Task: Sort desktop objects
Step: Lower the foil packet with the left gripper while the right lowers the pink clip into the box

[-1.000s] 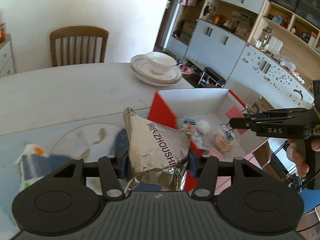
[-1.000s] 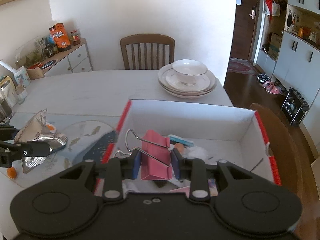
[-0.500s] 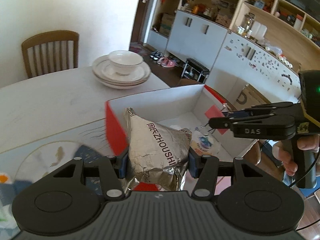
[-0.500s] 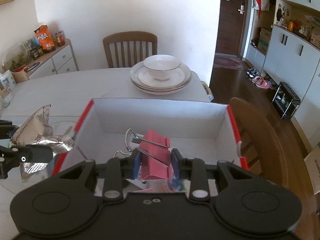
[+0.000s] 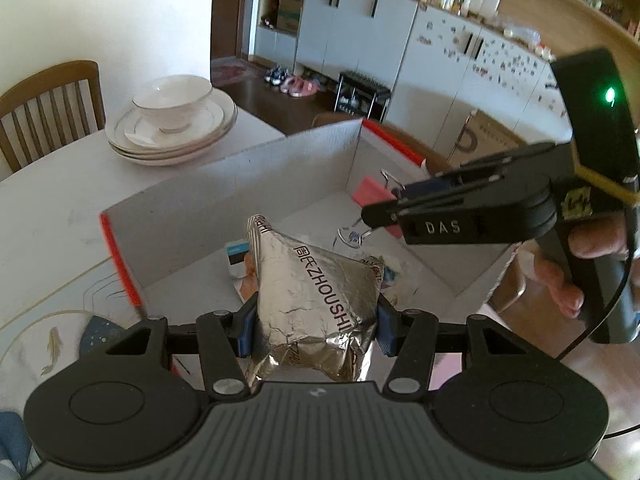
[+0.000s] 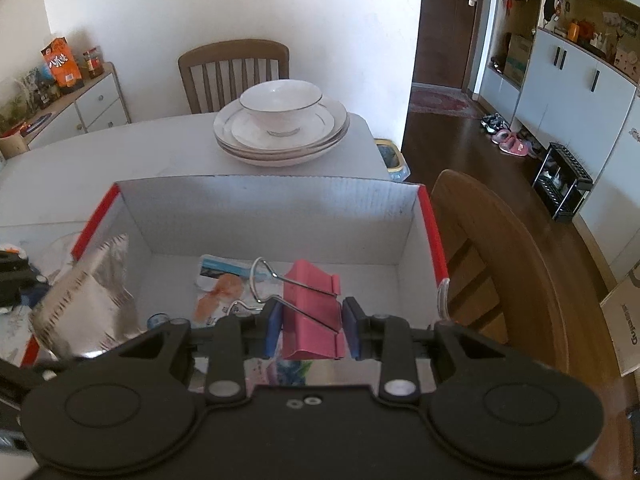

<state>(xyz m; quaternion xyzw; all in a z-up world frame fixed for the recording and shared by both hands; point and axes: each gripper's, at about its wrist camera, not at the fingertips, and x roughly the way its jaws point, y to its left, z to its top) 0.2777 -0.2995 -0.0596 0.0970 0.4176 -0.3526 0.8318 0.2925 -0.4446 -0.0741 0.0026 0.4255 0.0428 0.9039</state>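
My left gripper [image 5: 314, 326] is shut on a crinkled silver foil snack bag [image 5: 316, 292] and holds it above the open white cardboard box with red edges [image 5: 240, 184]. The bag also shows at the left in the right wrist view [image 6: 86, 300]. My right gripper [image 6: 311, 330] is shut on a pink binder clip [image 6: 312, 312] with wire handles, held over the same box [image 6: 280, 208]. The right gripper also shows in the left wrist view [image 5: 384, 212], to the right of the bag. Small snack packets [image 6: 218, 288] lie on the box floor.
A stack of white plates with a bowl [image 6: 282, 128] stands on the table behind the box. Wooden chairs stand at the far side [image 6: 234, 72] and the right [image 6: 496, 264]. A fish-pattern mat [image 5: 48, 344] lies left of the box.
My left gripper has carried the foil bag rightward from the mat to above the box. My right gripper has moved forward over the box with the clip.
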